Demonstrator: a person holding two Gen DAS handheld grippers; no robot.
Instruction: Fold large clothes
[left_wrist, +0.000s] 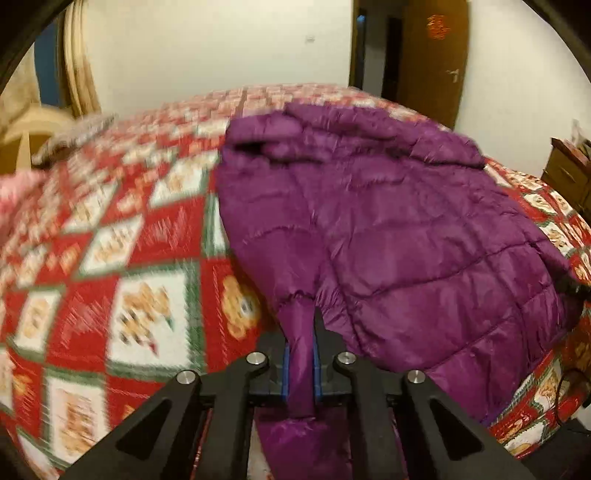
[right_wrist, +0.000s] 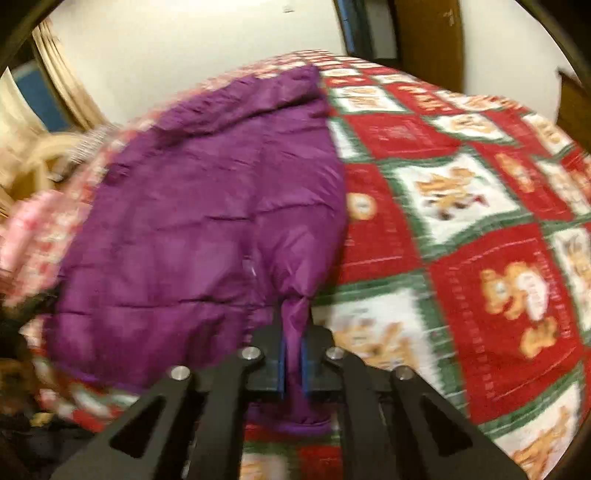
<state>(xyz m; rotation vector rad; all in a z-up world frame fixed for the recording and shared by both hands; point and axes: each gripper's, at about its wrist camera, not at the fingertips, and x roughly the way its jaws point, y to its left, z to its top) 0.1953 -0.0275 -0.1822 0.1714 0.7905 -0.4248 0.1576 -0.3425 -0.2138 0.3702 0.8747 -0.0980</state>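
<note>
Two tools are at work, each pinching a bunch of purple fabric between its blue-padded fingers. Seen from the left wrist, the left tool (left_wrist: 301, 354) points forward and slightly down over the near edge of the bed (left_wrist: 122, 236), its fingers pressed together on a gathered cuff-like end of the jacket (left_wrist: 388, 229), with more purple cloth hanging below the linkage. Seen from the right wrist, the right tool (right_wrist: 293, 354) is held much the same way, closed on a similar gathered end at the jacket's other side, fabric drooping beneath it. One quilted purple jacket lies spread on the bed, its body stretching away from both tools toward the far wall, hood or collar end farthest off. One red, white and green patterned bedspread covers the bed. One pink cloth (right_wrist: 33, 229) sits at the left edge of the bed. One wooden door (left_wrist: 432, 55) stands open beyond the bed. Both views are blurred.
</note>
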